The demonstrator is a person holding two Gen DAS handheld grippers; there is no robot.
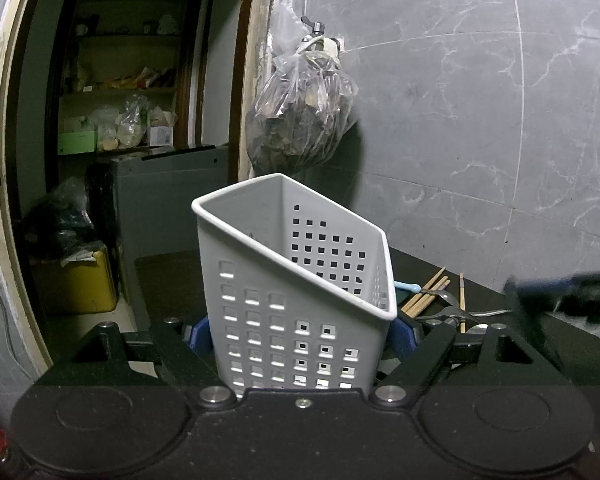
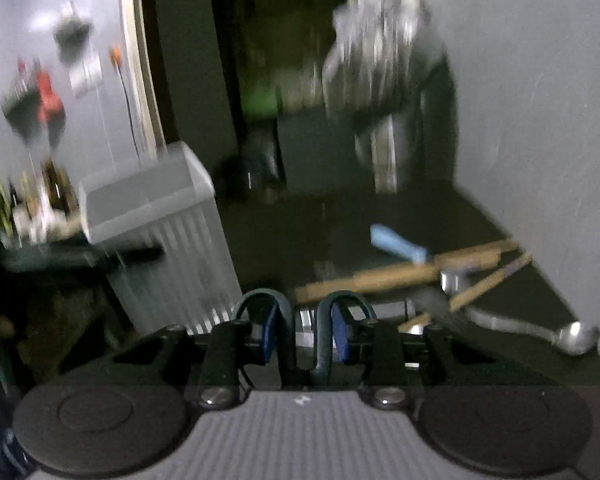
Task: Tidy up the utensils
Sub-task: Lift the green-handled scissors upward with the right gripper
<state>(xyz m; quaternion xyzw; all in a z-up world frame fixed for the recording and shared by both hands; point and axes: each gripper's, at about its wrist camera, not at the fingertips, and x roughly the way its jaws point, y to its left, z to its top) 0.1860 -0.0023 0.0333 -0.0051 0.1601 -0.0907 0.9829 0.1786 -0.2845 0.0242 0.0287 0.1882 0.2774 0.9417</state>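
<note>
1. Utensils [image 2: 420, 276] lie in a loose pile on the dark surface [image 2: 340, 216] against the grey wall, at about three o'clock in the right wrist view: wooden chopsticks [image 2: 404, 274], a blue-handled piece [image 2: 398, 245] resting across them, and a metal ladle [image 2: 576, 338] at the near right.
2. In the left wrist view the same pile shows at about four o'clock, just behind the caddy's right corner.
3. White perforated caddy [image 1: 296, 320] stands tilted at the centre of the left wrist view, its open top leaning toward ten o'clock; it looks empty inside.
4. The left gripper [image 1: 300, 338] pinches the caddy, its blue pads [image 1: 402, 338] pressed to both side walls.
5. In the right wrist view the caddy [image 2: 156, 216] sits at nine o'clock, well apart from the pile.
6. The right gripper [image 2: 304, 332] has its fingers [image 2: 342, 336] set with a narrow gap and nothing clearly between them; the view is blurred, and something pale just beyond the gap cannot be made out.
7. The right gripper appears as a dark blur at three o'clock in the left wrist view.
8. A clear plastic bag [image 1: 300, 120] of dark contents hangs from a tap on the wall at twelve o'clock.
</note>
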